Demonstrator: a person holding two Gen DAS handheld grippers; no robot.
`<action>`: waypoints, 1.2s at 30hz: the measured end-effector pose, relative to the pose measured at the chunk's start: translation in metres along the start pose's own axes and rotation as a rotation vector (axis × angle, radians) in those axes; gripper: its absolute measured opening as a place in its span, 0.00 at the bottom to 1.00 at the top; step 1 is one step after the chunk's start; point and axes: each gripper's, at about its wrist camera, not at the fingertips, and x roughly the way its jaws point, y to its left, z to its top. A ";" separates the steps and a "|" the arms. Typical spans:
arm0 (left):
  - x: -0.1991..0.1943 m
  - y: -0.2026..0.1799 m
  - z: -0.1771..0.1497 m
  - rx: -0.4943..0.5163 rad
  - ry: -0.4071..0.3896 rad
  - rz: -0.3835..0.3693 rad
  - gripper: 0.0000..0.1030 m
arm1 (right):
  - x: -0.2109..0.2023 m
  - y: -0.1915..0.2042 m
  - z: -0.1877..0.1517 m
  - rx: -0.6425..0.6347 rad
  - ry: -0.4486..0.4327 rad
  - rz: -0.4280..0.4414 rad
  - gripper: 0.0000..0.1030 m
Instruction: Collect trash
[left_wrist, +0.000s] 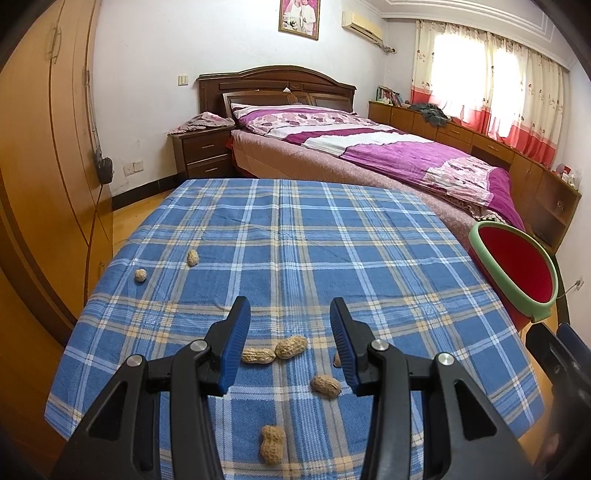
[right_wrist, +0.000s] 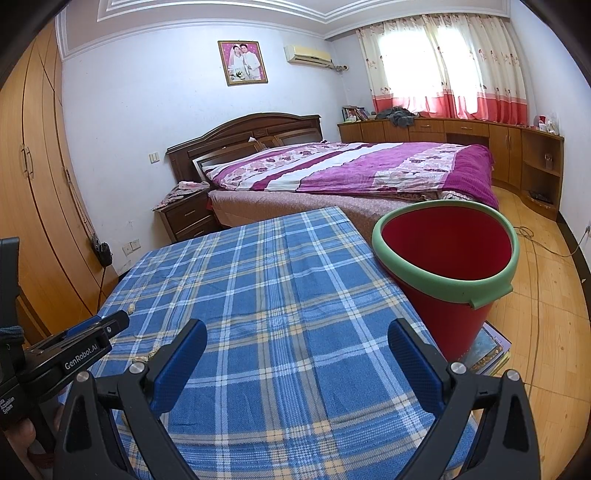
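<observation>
Carefully, I'd lower my spread left gripper (left_wrist: 290, 341) straight over the paired peanuts (left_wrist: 275, 352) on the plaid cloth (left_wrist: 295, 236), keeping my right gripper (right_wrist: 297, 363) spread beside the red bucket (right_wrist: 447, 273).

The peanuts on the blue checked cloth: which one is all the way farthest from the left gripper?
The small round tan peanut near the cloth's left edge. The oval one lies close by; the rest cluster around the left gripper.
</observation>
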 end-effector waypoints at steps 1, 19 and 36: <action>0.000 0.000 0.000 0.000 0.000 0.000 0.44 | 0.000 0.000 0.000 0.000 0.000 0.000 0.97; 0.000 0.001 0.000 0.001 -0.001 0.000 0.44 | 0.000 0.000 0.000 0.000 0.001 0.000 0.97; -0.001 0.002 0.002 -0.003 -0.005 0.002 0.44 | 0.000 0.000 0.000 0.000 0.000 0.000 0.97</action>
